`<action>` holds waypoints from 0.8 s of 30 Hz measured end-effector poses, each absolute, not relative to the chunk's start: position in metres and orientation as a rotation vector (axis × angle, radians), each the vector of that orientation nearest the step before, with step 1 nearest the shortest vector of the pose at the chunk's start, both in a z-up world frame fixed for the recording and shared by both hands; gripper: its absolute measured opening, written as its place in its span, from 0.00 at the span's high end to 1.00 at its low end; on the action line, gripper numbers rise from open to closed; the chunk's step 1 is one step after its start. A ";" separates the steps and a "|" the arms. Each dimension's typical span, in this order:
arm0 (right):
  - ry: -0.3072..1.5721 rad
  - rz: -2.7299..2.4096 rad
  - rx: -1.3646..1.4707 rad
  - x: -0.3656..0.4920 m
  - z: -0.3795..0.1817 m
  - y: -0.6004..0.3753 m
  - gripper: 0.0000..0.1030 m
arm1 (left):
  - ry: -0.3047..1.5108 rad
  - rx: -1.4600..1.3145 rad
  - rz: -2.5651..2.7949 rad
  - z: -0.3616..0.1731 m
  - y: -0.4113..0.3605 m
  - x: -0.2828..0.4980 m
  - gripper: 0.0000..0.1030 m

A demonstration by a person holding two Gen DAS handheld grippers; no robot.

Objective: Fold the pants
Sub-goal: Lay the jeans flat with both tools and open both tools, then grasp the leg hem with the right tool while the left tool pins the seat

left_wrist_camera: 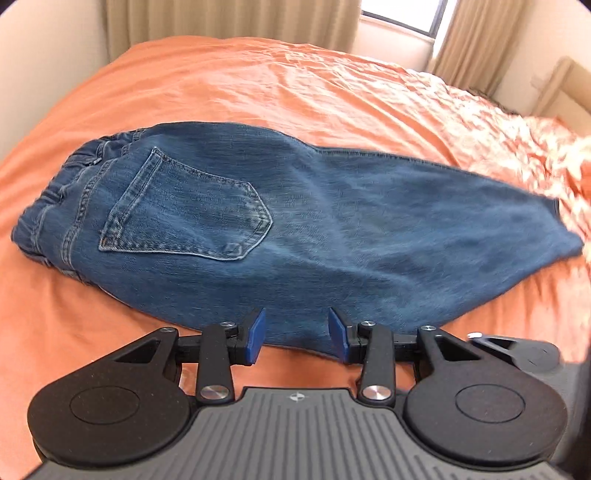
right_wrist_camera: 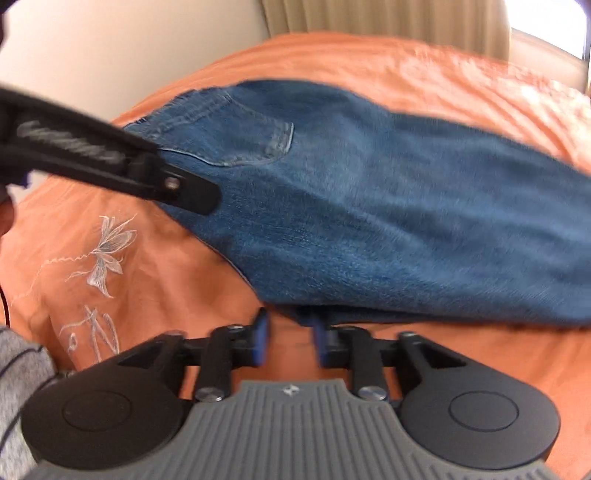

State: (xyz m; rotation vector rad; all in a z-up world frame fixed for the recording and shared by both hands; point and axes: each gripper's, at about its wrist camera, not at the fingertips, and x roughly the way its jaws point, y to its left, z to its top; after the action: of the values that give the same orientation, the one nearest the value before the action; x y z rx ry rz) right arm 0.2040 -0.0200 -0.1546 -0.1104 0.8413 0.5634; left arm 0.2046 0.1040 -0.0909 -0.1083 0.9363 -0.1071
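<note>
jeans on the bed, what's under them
The jeans lie on an orange bedspread, which shows all around them. Whether anything else sits beneath the denim cannot be seen; the cloth covers it.

Faded blue denim pants (left_wrist_camera: 295,229) with paler stitching, plain orange bedspread (left_wrist_camera: 258,85) with white embroidered flower (right_wrist_camera: 107,254), beige curtains (left_wrist_camera: 229,18), blue-padded black grippers (left_wrist_camera: 297,334)

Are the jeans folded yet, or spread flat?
Folded. The jeans lie doubled on the orange bedspread, one back pocket up; stacked layers show at the near edge.
</note>
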 end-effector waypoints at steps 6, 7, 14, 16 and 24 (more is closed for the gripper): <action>0.788 0.504 -0.079 0.193 -0.127 -0.090 0.61 | 0.955 -0.072 -0.104 -0.089 0.085 0.209 0.59; 0.779 0.473 -0.069 0.195 -0.123 -0.106 0.61 | 0.967 -0.066 -0.107 -0.090 0.082 0.211 0.61; 0.808 0.210 0.159 0.212 -0.098 -0.248 0.62 | 1.011 -0.117 -0.175 -0.104 0.068 0.216 0.76; 0.830 0.137 0.219 0.215 -0.093 -0.293 0.62 | 1.020 -0.122 -0.176 -0.109 0.065 0.219 0.80; 0.842 -0.106 0.337 0.220 -0.089 -0.442 0.62 | 1.099 -0.129 -0.133 -0.125 0.062 0.243 0.83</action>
State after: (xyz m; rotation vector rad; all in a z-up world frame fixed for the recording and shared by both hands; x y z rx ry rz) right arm 0.2204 -0.4418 -0.0886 0.3367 0.8420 -0.1057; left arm 0.2432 0.0622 -0.1247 -0.1290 1.0992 -0.1326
